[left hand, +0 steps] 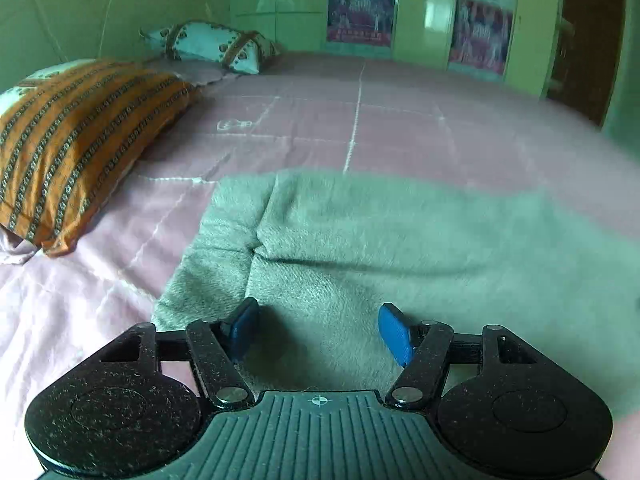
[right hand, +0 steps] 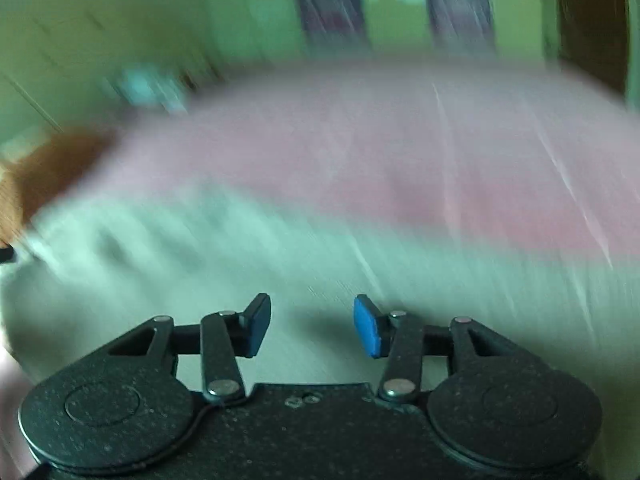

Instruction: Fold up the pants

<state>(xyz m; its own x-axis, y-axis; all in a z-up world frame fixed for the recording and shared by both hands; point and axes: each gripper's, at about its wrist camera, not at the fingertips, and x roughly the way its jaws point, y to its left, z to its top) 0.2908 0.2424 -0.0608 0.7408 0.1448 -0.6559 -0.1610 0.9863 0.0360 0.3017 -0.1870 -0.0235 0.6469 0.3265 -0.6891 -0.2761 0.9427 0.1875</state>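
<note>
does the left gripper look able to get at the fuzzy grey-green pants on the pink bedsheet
Probably yes: the left gripper is open right over the fuzzy grey-green pants, with nothing between them.

The pants (left hand: 360,240) lie spread on the bed (left hand: 320,120), near its front edge. Two pillows (left hand: 72,136) sit along the bed's left side, one behind the other, with cupboards (left hand: 424,12) beyond the far edge.

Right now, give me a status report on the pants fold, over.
Left gripper open, empty, above pants. Right gripper open, empty, view blurred. Pants flat on pink bedsheet, partly folded. Orange pillow clear of them.
</note>
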